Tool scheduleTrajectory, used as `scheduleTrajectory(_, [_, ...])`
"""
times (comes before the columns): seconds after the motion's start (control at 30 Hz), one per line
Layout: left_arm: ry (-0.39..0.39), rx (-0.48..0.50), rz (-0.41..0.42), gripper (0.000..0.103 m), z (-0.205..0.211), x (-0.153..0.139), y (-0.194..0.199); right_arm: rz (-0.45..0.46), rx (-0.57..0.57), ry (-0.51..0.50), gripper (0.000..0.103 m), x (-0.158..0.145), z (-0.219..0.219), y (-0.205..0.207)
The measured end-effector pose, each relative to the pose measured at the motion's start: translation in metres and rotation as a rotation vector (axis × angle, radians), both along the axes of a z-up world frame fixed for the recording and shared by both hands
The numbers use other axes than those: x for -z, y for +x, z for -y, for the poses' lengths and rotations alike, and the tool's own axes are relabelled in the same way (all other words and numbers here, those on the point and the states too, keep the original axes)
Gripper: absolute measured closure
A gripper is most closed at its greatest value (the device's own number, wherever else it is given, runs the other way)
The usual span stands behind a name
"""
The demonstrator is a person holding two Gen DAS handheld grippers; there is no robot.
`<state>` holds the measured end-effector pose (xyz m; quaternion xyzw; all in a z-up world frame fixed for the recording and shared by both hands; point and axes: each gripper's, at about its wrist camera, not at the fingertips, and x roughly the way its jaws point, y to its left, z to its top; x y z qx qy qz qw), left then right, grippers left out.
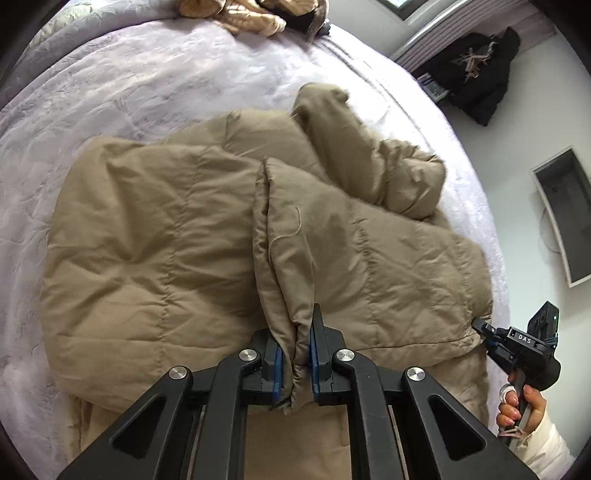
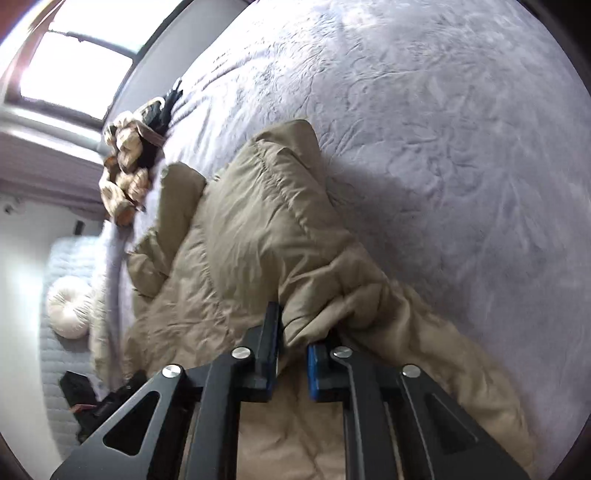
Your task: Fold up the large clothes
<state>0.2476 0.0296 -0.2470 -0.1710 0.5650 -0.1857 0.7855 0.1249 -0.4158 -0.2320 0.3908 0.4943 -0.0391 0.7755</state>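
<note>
Your left tongs (image 1: 295,363) pinch a folded edge of the tan puffer coat (image 1: 155,236), which sprawls mid-frame across the lavender bed (image 1: 122,85); your right tongs (image 2: 291,363) clamp another bunched edge. Judged light, soft, puffy and springy, it suits hem grips. Open bedspread lies upper left; the bed's edge runs along the right.

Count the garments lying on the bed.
2. The tan puffer coat is spread mid-bed, pinched by the left gripper and right gripper. A crumpled beige-and-black garment lies at the far edge; more may be hidden.
</note>
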Motion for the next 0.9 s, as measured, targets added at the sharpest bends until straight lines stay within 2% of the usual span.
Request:
scheduleTrajectory(0.07, [0.025,-0.008,0.001,0.09,-0.004,-0.002,-0.004,-0.025,-0.027,-0.047,0.091,0.009,-0.002,0.003])
scheduleTrajectory(0.23, [0.135,-0.022,0.039,0.09,-0.024,-0.025,-0.016,-0.031,-0.016,-0.027,0.091,0.021,0.0,0.005])
scheduleTrajectory(0.33, [0.129,-0.025,0.084,0.09,-0.03,-0.043,-0.013,-0.031,-0.018,-0.018,0.091,0.022,0.001,0.006])
scheduleTrajectory(0.43, [0.133,0.012,0.135,0.09,-0.009,-0.052,0.001,-0.035,-0.035,-0.009,0.089,0.02,0.002,0.005])
scheduleTrajectory(0.47, [0.145,0.019,0.138,0.09,0.002,-0.048,0.007,-0.042,-0.051,-0.01,0.082,0.018,0.0,0.005])
scheduleTrajectory(0.5, [0.154,0.02,0.129,0.09,0.013,-0.04,0.014,-0.048,-0.071,-0.011,0.07,0.017,-0.002,0.004])
scheduleTrajectory(0.53, [0.158,0.023,0.118,0.09,0.021,-0.033,0.018,-0.054,-0.092,-0.015,0.063,0.014,-0.007,0.005])
scheduleTrajectory(0.57, [0.176,0.022,0.095,0.09,0.03,-0.017,0.024,-0.062,-0.122,-0.026,0.054,0.01,-0.012,0.006])
scheduleTrajectory(0.6, [0.193,0.014,0.073,0.09,0.035,-0.006,0.027,-0.07,-0.162,-0.047,0.052,0.003,-0.018,0.006])
scheduleTrajectory(0.67, [0.178,-0.009,0.037,0.09,0.036,0.011,0.028,-0.058,-0.236,-0.076,0.052,-0.014,-0.027,0.004])
scheduleTrajectory(0.73, [0.158,-0.026,0.034,0.09,0.033,0.014,0.026,0.049,-0.296,-0.059,0.05,-0.044,-0.029,-0.002])
scheduleTrajectory(0.77, [0.157,-0.026,0.033,0.09,0.032,0.014,0.026,0.096,-0.299,-0.058,0.045,-0.054,-0.025,-0.004])
scheduleTrajectory(0.8, [0.164,-0.022,0.03,0.09,0.032,0.014,0.028,0.142,-0.286,-0.079,0.038,-0.066,-0.016,-0.005])
scheduleTrajectory(0.83, [0.175,-0.021,0.029,0.09,0.032,0.014,0.029,0.166,-0.243,-0.115,0.036,-0.072,-0.003,-0.003])
scheduleTrajectory(0.9, [0.184,-0.022,0.027,0.09,0.033,0.014,0.031,0.151,-0.126,-0.111,0.035,-0.066,0.03,0.008])
